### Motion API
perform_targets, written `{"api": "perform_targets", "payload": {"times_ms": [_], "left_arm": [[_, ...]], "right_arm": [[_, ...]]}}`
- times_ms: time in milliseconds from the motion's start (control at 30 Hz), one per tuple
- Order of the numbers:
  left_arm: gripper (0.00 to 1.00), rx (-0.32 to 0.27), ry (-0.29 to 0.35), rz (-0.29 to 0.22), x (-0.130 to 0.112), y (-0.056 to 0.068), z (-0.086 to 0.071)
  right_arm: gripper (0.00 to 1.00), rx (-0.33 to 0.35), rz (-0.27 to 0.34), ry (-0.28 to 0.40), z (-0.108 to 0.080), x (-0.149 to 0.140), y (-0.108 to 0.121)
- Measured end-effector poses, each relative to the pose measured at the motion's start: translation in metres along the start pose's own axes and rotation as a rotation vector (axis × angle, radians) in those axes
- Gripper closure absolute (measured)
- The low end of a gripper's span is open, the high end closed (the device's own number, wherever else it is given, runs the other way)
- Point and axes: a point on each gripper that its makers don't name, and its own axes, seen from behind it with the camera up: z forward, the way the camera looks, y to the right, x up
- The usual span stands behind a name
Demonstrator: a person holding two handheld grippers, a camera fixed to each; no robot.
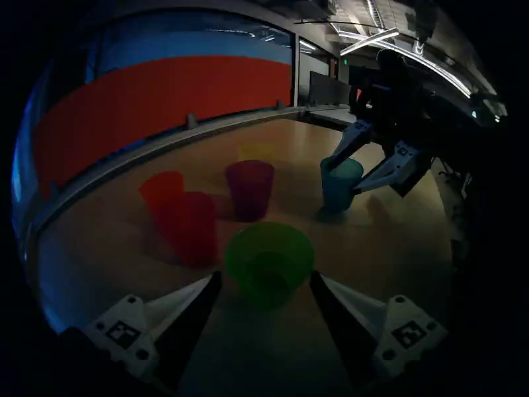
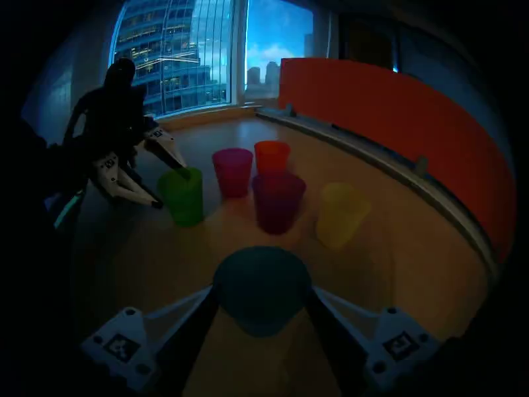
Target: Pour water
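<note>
Left gripper view: my left gripper (image 1: 264, 276) straddles the green cup (image 1: 269, 261), which stands upright on the wooden desk (image 1: 397, 251).
Left grip: the fingers are apart, close at the cup's two sides. I cannot tell whether both press on it.
Right gripper view: my right gripper (image 2: 261, 291) has both fingers against the teal cup (image 2: 261, 278), clamped on it. The cup is upright, low at the desk.
Why held so: one cup to each hand, I judge, so one can be lifted and tipped into the other.
Water: the light is too dim to see any in either cup.
Other cups: purple cup (image 2: 278, 202), yellow cup (image 2: 340, 215), pink cup (image 2: 232, 171) and orange cup (image 2: 272, 157) are grouped mid-desk, beyond the teal cup.
Writing: square black-and-white markers (image 1: 124, 333) sit on the gripper fingers. No brand or readable words.
</note>
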Motion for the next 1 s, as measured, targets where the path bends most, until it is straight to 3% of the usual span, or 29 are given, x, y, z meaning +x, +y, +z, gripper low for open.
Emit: {"api": "perform_targets", "payload": {"times_ms": [367, 667, 1000], "left_arm": [[0.01, 0.007, 0.014, -0.023, 0.001, -0.004, -0.008], [0.01, 0.003, 0.01, -0.023, -0.005, -0.002, -0.012], [0.01, 0.041, 0.02, -0.036, -0.011, -0.007, -0.028]], "right_arm": [[0.08, -0.002, 0.007, -0.007, -0.001, -0.008, -0.003], [0.0, -0.017, 0.025, -0.019, -0.002, -0.015, -0.004], [0.0, -0.057, 0.045, -0.013, -0.02, -0.026, -0.006]]}}
